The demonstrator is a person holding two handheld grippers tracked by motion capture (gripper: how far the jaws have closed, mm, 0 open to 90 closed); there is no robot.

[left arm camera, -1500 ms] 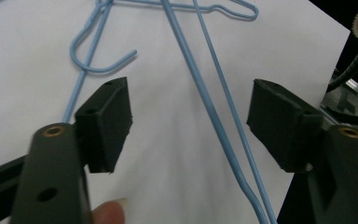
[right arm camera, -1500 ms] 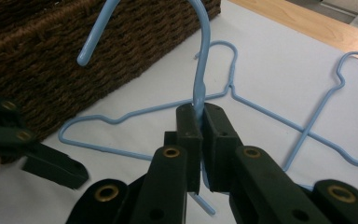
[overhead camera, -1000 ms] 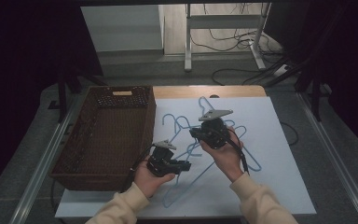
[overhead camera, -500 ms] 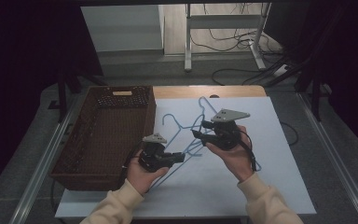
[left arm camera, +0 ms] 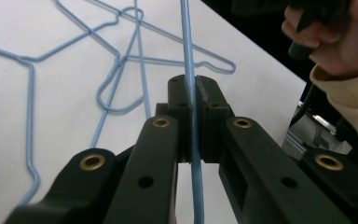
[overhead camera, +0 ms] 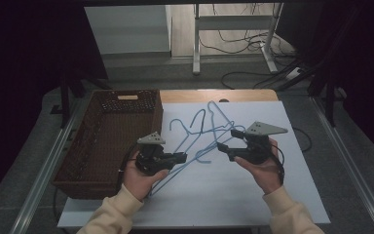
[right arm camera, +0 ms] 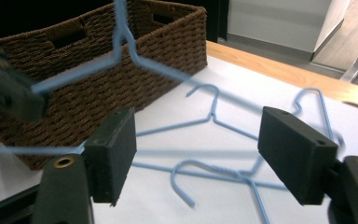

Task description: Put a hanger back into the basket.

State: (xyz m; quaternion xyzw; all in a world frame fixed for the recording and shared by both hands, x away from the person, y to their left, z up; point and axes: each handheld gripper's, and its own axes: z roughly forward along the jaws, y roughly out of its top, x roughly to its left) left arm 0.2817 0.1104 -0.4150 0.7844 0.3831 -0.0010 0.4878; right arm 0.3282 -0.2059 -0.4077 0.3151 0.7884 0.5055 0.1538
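Note:
Several blue wire hangers lie tangled on the white table top. My left gripper is shut on the wire of one hanger, which slants up off the table. Up close, the left gripper has that wire pinched between its jaws. To its right my right gripper is held above the table, open. In its own view the right gripper has its pads wide apart, and a blurred blue wire crosses the gap. The raised hanger's neck hangs in front of it.
A brown wicker basket stands on the left of the table, close to the left hand, and looks empty; its woven wall is near the raised hanger. A wooden strip runs along the table's far edge. Metal rails flank the table.
The two hands have drawn apart: the left gripper moved left with its hanger, and the right gripper moved right and slightly toward the person. The held hanger now stands clear of the pile.

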